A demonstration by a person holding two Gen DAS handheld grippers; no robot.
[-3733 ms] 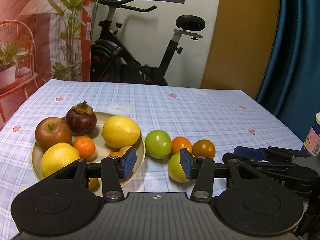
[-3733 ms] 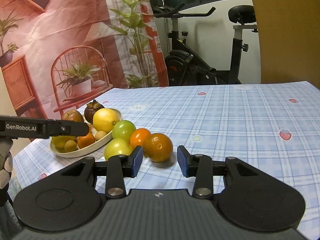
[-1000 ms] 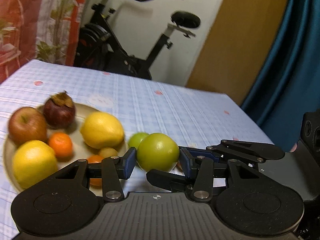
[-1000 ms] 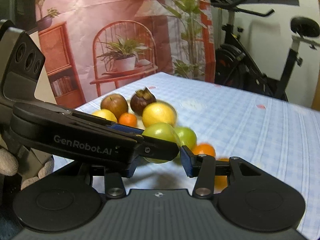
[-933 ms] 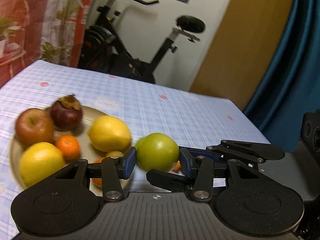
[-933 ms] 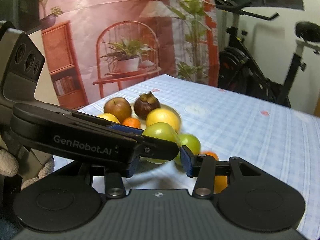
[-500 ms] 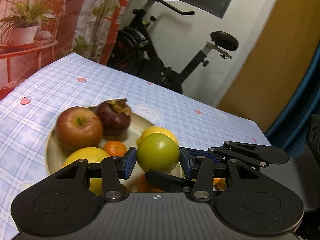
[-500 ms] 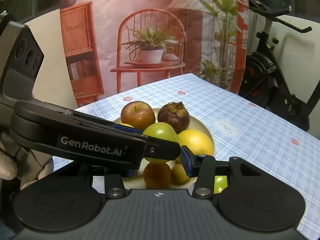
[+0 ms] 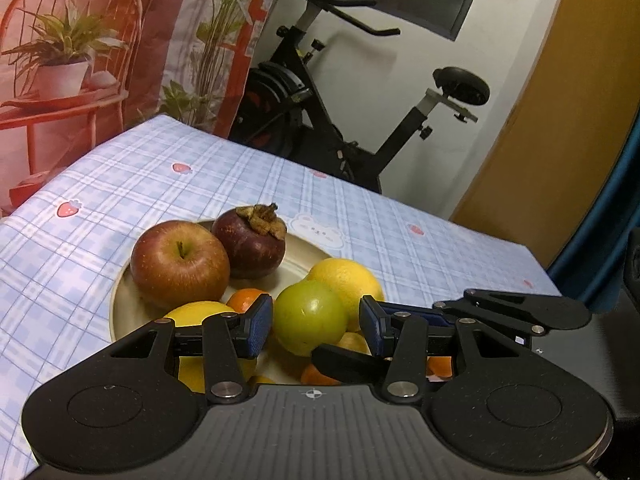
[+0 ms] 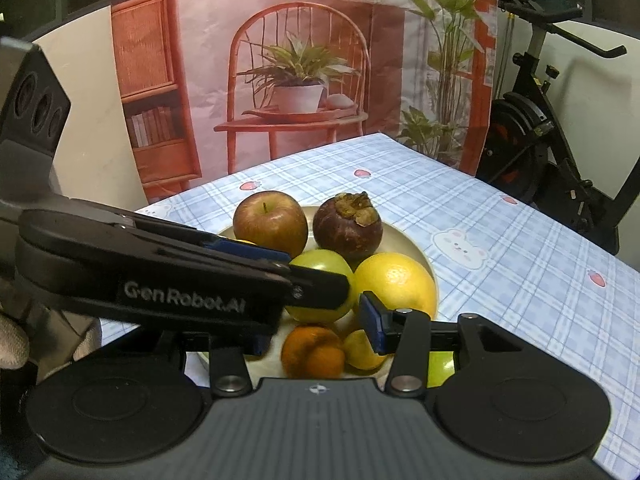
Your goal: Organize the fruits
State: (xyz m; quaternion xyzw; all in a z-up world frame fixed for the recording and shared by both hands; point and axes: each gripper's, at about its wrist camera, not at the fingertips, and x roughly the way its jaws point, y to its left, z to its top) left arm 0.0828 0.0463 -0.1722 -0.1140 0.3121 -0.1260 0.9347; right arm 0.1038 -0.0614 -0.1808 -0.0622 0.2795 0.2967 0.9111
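Observation:
My left gripper (image 9: 312,320) is shut on a green fruit (image 9: 310,316) and holds it above the near side of a beige plate (image 9: 120,304). On the plate lie a red apple (image 9: 180,264), a dark mangosteen (image 9: 250,244), two yellow citrus fruits (image 9: 352,280), a tangerine (image 9: 248,298) and a small yellow fruit (image 10: 360,350). My right gripper (image 10: 314,332) stands open close beside the left one, over the plate's front, with an orange (image 10: 312,350) lying below its gap. The left gripper's arm hides the right gripper's left finger.
Another green fruit (image 10: 440,362) lies on the blue checked tablecloth (image 9: 120,184) just right of the plate. A gloved hand (image 10: 12,344) grips the left tool. An exercise bike (image 9: 360,120) stands behind the table's far edge.
The left gripper took the green fruit off the table. Both grippers then swung left, from the loose fruits to above the plate, the fruit staying between the left pads.

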